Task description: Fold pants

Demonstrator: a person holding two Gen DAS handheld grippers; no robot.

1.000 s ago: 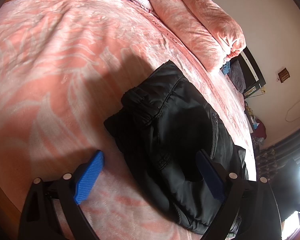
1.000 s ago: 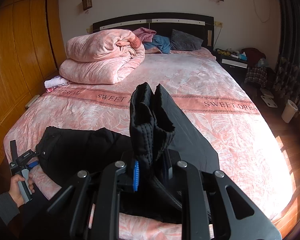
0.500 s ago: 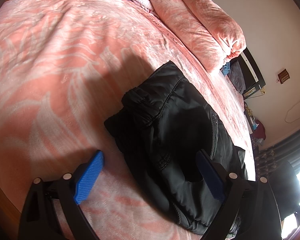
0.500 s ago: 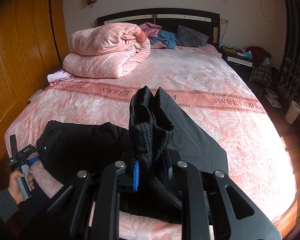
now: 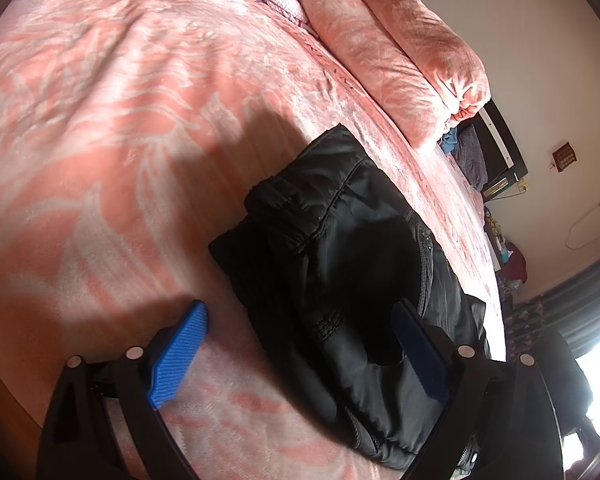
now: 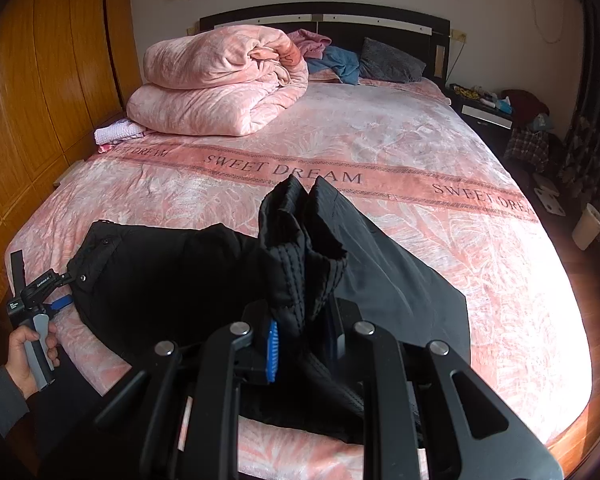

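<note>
**Hem Ends Pinched High, Waistband Left Lying Flat**

The black pants (image 6: pixel 172 276) lie across the near part of the bed (image 6: pixel 400 136), on its pink "SWEET DREAM" cover. The waistband end rests flat near the bed's left edge, while the leg ends stand up in a bunched tuft in the middle of the right wrist view.

The right tongs (image 6: pixel 300 344) are nearly closed, clamped on that tuft of doubled leg fabric. Both cuffs appear gathered into one pinch, probably so the two legs travel together and stay aligned when carried over. The fabric rises above the blue pads and drapes down on either side, which suggests the grip sits a little below the hem itself.

The left tongs (image 5: pixel 300 344) stand wide open and hold nothing. One blue pad (image 5: pixel 178 354) hovers over bare cover and the other lies over the black cloth, straddling the edge of the waist section. In the right wrist view the person's hand (image 6: pixel 28 352) holds that tool at the bed's left edge, just beside the waistband corner. Judging by this placement, it waits there ready to pin or steady the waist, so the garment does not slide while the legs are brought toward it.

The folded pink duvet (image 6: pixel 216 84) sits well apart near the headboard, leaving the working area free.
</note>
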